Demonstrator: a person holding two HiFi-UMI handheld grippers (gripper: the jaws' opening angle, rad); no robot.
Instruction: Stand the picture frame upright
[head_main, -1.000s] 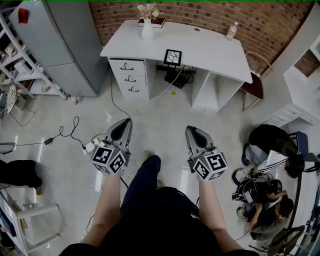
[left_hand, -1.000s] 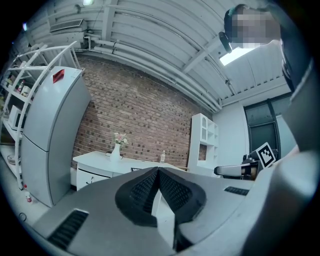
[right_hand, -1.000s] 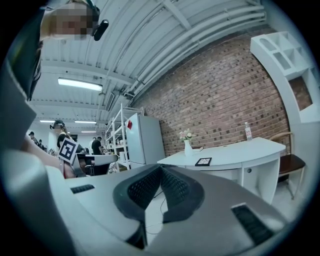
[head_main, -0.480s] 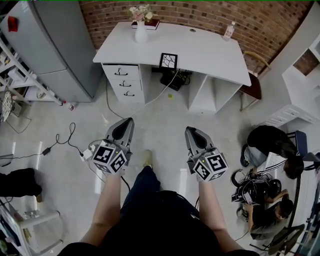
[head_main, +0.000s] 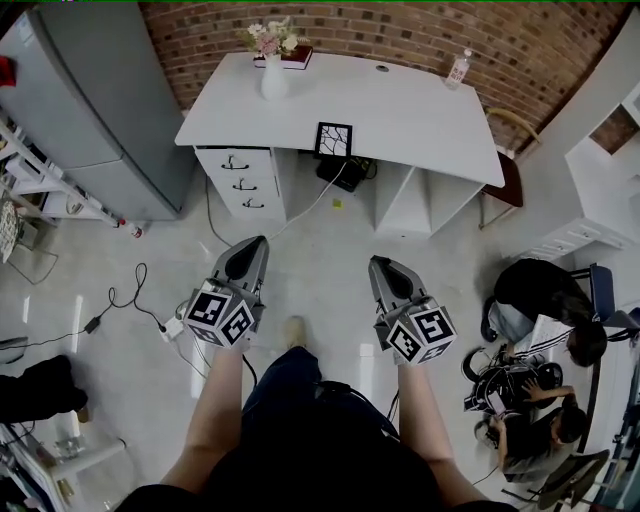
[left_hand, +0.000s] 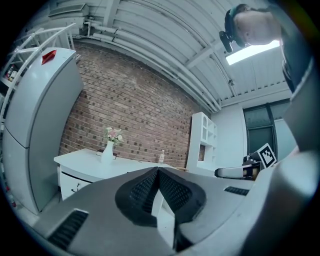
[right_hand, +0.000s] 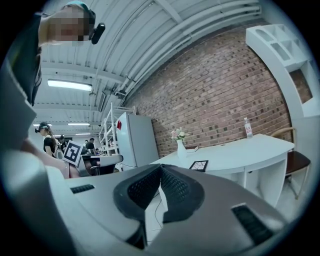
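Head view: picture frame lies face up on the white desk, close to the desk's near edge and above the gap right of the drawers. Vase stands at the far left of the desk, bottle at the far right; both are well apart from the frame. Left gripper and right gripper are held side by side over open floor, well short of the desk. Neither carries anything.

Left gripper view: left gripper has its pads pressed together with nothing between them. The desk and vase show beyond the tips. The frame is not visible here; the jaw body covers that part of the desk.

Right gripper view: right gripper is likewise closed tight and empty. The frame sits just right of the jaw line, and looks flat on the top.

Judgement: the step in hand is the approach. To do it well:
- Part the jaws of one gripper before reaching the desk.
- Take the frame by a side or far edge, since the near edge sits close to the drop.
- Use the other closed gripper as a stop at the frame's foot.
- The back prop is unseen; check it before letting go.
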